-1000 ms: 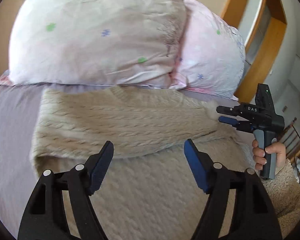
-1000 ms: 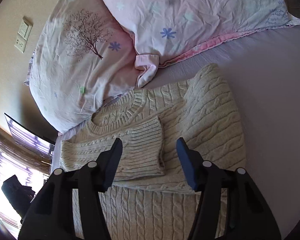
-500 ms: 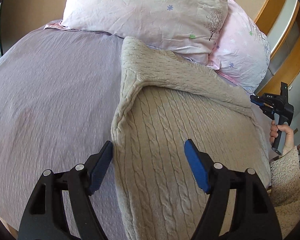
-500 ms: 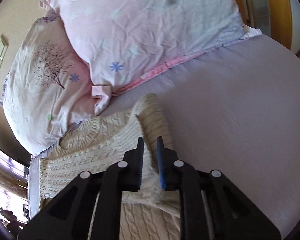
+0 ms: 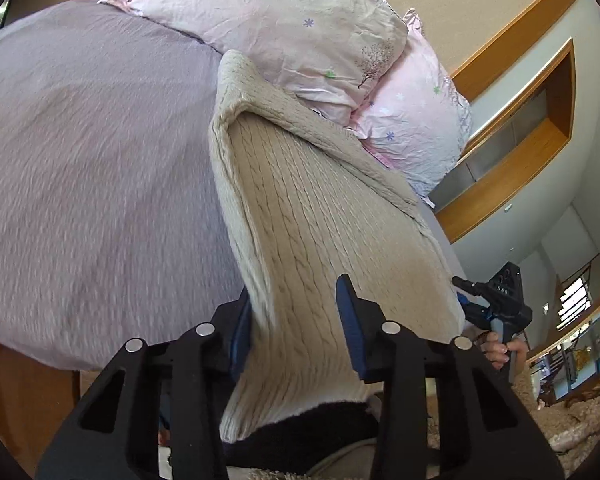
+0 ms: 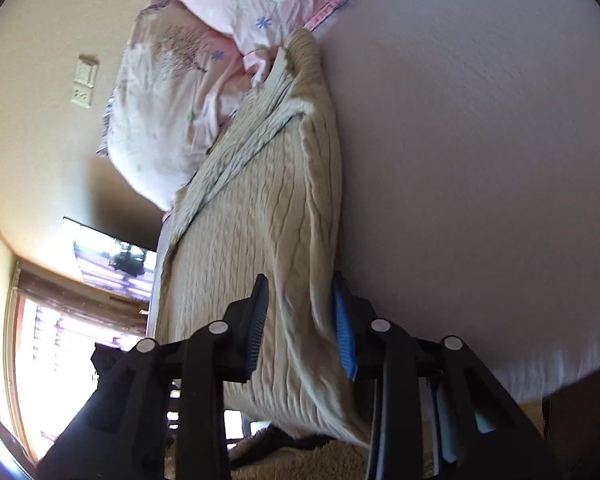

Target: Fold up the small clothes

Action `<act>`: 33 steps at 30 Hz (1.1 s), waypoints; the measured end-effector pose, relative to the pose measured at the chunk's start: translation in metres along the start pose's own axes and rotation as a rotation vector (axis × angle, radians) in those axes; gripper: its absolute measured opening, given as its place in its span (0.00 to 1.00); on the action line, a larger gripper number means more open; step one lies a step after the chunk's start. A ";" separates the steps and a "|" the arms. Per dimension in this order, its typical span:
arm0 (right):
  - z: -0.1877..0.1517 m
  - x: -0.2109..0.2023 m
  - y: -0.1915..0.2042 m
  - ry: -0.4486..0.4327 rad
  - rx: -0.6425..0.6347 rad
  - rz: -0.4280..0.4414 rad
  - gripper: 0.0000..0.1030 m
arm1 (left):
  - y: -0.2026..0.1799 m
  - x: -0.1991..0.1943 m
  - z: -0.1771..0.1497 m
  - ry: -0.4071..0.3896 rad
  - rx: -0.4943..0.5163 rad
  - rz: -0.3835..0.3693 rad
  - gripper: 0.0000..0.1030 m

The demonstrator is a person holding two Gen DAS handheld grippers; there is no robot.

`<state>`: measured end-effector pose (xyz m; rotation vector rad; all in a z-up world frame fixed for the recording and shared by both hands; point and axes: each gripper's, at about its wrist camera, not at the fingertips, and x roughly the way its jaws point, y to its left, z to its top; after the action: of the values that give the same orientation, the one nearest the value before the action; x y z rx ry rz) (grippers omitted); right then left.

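A cream cable-knit sweater (image 5: 320, 216) lies on the lilac bed sheet (image 5: 92, 168), its top edge against the pillows and its hem hanging over the near bed edge. My left gripper (image 5: 296, 328) is open, with the hem's left corner between its jaws. My right gripper (image 6: 300, 324) is open too, with the hem's right edge (image 6: 308, 344) between its jaws. The sweater (image 6: 260, 208) has its sleeves folded in. The right gripper also shows in the left wrist view (image 5: 466, 294), at the sweater's right corner.
Two pink flowered pillows (image 5: 300, 28) (image 5: 416, 128) lie at the head of the bed. A wall socket (image 6: 85, 80) and a window (image 6: 60, 352) are on the left in the right wrist view. Wooden shelving (image 5: 520, 152) stands to the right.
Both grippers moved down from the sweater's top to its hem at the near bed edge. The right gripper, shut on the sweater's edge half a second ago, is now open around the hem.
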<state>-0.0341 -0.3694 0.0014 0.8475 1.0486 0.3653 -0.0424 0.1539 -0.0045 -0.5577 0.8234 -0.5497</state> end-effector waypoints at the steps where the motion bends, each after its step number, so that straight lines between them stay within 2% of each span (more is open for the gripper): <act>1: -0.011 -0.004 0.000 0.014 -0.013 0.022 0.27 | 0.001 -0.004 -0.008 -0.002 -0.020 -0.037 0.39; 4: -0.035 -0.008 0.002 0.058 -0.041 0.057 0.22 | -0.003 -0.010 -0.025 -0.003 -0.023 -0.066 0.36; 6: -0.040 -0.009 0.006 0.070 -0.076 0.045 0.15 | -0.006 -0.010 -0.030 0.006 -0.015 -0.053 0.29; 7: -0.041 -0.008 0.010 0.074 -0.092 0.045 0.07 | -0.007 -0.008 -0.030 0.015 -0.018 -0.047 0.25; 8: -0.038 -0.009 0.015 0.067 -0.103 0.057 0.07 | -0.007 -0.007 -0.030 0.019 -0.025 -0.042 0.14; 9: -0.034 -0.010 0.021 0.053 -0.116 0.075 0.07 | -0.007 -0.007 -0.028 0.018 -0.032 -0.042 0.08; 11: -0.018 -0.015 0.037 0.004 -0.151 0.108 0.07 | -0.010 -0.009 -0.015 -0.003 -0.040 -0.061 0.07; 14: 0.030 -0.020 0.064 -0.107 -0.203 0.152 0.07 | -0.020 -0.012 0.029 -0.065 -0.021 -0.082 0.07; 18: 0.115 0.004 0.075 -0.258 -0.165 0.188 0.07 | -0.018 0.006 0.120 -0.183 -0.083 -0.078 0.07; 21: 0.176 0.053 0.066 -0.307 -0.080 0.108 0.07 | -0.002 0.050 0.189 -0.215 -0.161 -0.011 0.07; 23: 0.206 0.085 0.054 -0.303 0.000 0.042 0.07 | 0.008 0.087 0.221 -0.197 -0.165 0.068 0.07; 25: 0.222 0.111 0.038 -0.275 0.100 -0.002 0.07 | 0.021 0.124 0.241 -0.141 -0.198 0.128 0.07; 27: 0.227 0.125 0.029 -0.271 0.153 -0.049 0.13 | 0.034 0.147 0.249 -0.104 -0.239 0.175 0.07; 28: 0.228 0.126 0.026 -0.286 0.165 -0.070 0.25 | 0.039 0.155 0.250 -0.091 -0.254 0.180 0.07; 29: 0.227 0.125 0.024 -0.311 0.172 -0.058 0.50 | 0.042 0.158 0.250 -0.083 -0.263 0.179 0.07; 30: 0.228 0.122 0.022 -0.347 0.178 -0.037 0.65 | 0.043 0.160 0.251 -0.074 -0.263 0.177 0.07; 31: 0.226 0.115 0.021 -0.400 0.184 -0.047 0.87 | 0.043 0.159 0.251 -0.070 -0.262 0.171 0.08; 32: 0.225 0.108 0.020 -0.454 0.195 -0.096 0.98 | 0.043 0.156 0.252 -0.069 -0.263 0.159 0.16; 33: 0.222 0.100 0.019 -0.499 0.199 -0.123 0.98 | 0.043 0.152 0.253 -0.071 -0.263 0.134 0.38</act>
<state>0.2090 -0.3905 0.0063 0.9827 0.6712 -0.0594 0.2534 0.1482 0.0298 -0.7529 0.8639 -0.2984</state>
